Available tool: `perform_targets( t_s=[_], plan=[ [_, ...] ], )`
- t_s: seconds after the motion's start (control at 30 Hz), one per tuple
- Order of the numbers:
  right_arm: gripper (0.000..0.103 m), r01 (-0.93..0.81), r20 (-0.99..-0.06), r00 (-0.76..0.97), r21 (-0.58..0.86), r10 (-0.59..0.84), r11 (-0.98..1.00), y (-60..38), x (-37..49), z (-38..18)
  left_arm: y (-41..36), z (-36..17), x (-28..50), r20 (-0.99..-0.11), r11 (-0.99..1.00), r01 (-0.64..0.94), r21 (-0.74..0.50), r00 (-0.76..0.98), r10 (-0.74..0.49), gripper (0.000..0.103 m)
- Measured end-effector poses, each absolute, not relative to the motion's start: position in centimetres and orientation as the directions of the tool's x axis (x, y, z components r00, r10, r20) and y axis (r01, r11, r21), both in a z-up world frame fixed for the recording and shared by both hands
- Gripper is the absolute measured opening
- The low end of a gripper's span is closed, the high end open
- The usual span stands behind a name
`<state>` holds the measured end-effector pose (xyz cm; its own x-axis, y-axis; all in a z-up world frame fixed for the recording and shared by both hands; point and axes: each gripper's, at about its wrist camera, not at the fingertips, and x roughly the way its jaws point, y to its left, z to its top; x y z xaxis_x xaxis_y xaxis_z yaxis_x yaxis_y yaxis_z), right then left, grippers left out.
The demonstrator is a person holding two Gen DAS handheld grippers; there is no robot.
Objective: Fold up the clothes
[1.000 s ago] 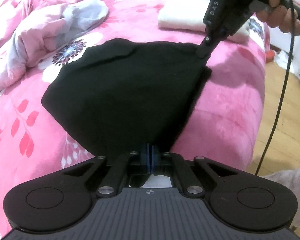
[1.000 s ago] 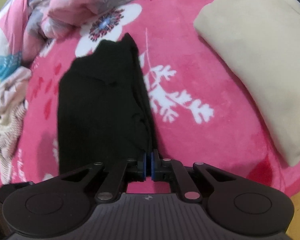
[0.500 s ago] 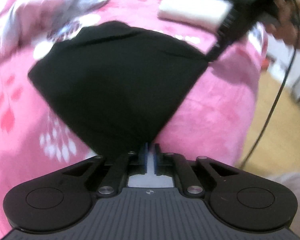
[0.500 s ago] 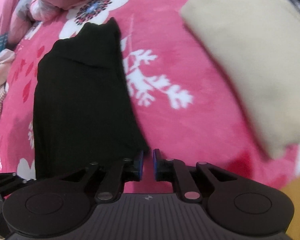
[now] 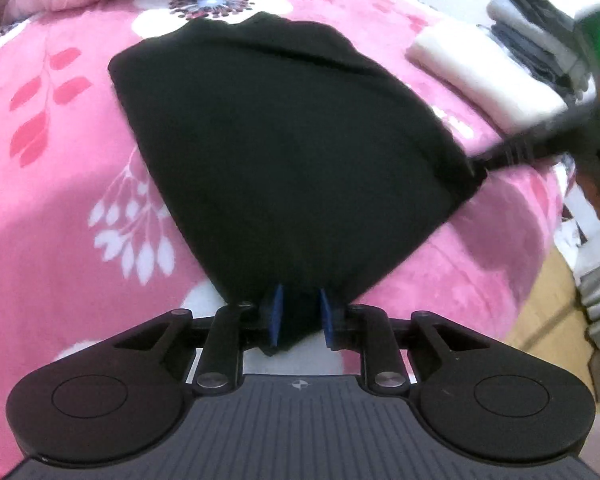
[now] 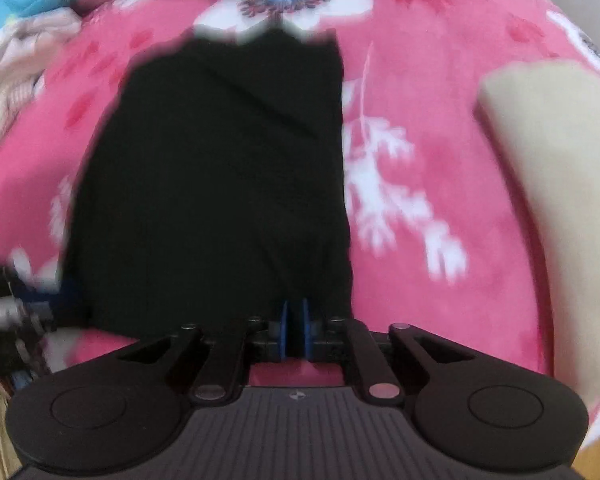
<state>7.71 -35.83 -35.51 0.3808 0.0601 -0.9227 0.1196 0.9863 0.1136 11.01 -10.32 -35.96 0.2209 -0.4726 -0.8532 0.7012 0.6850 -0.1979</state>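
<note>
While the pink floral fleece blanket (image 5: 60, 184) leaves me open room left, the folded black garment (image 5: 284, 152) lies centred. My left gripper (image 5: 300, 316) is releasing its near corner, cloth between the parting fingers. My right gripper (image 6: 295, 330) stays clenched on the near right edge.

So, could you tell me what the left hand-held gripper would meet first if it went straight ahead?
Probably the black garment: its corner already lies between the opening jaws of the left hand-held gripper.
</note>
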Motion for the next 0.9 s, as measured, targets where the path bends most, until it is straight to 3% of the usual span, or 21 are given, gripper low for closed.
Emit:
perform_targets(
  t_s=[0.1, 0.23, 0.57, 0.67, 0.77, 0.9],
  plan=[
    [0.008, 0.096, -0.926, 0.376, 0.076, 0.034, 0.992, -35.9, 8.0, -33.4, -10.1, -35.8, 10.9, -0.853, 0.712, 0.669, -0.214, 0.227, -0.469, 0.022],
    [0.008, 0.115, -0.873, 0.485, 0.127, 0.056, 0.985, -37.4, 11.4, -30.8, -10.6, -35.8, 10.7, -0.863, 0.713, 0.675, -0.189, 0.233, -0.449, 0.023],
    [0.009, -0.013, -0.8, 0.588, 0.142, 0.122, 0.99, -41.9, 22.6, -33.3, -10.8, -35.8, 10.5, -0.873, 0.72, 0.672, -0.173, 0.233, -0.428, 0.024],
    [0.013, -0.168, -0.793, 0.59, 0.063, 0.152, 0.984, -40.6, 24.1, -33.7, -11.1, -35.9, 10.4, -0.877, 0.708, 0.689, -0.156, 0.232, -0.42, 0.024],
    [0.028, -0.307, -0.803, 0.569, -0.006, 0.178, 0.952, -39.5, 25.0, -34.1, -11.2, -35.9, 10.6, -0.88, 0.701, 0.697, -0.153, 0.227, -0.417, 0.024],
    [0.025, -0.442, -0.829, 0.514, -0.034, 0.222, 0.896, -38.7, 25.6, -34.7, -11.4, -36.0, 10.9, -0.882, 0.697, 0.7, -0.156, 0.218, -0.417, 0.024]
  ],
)
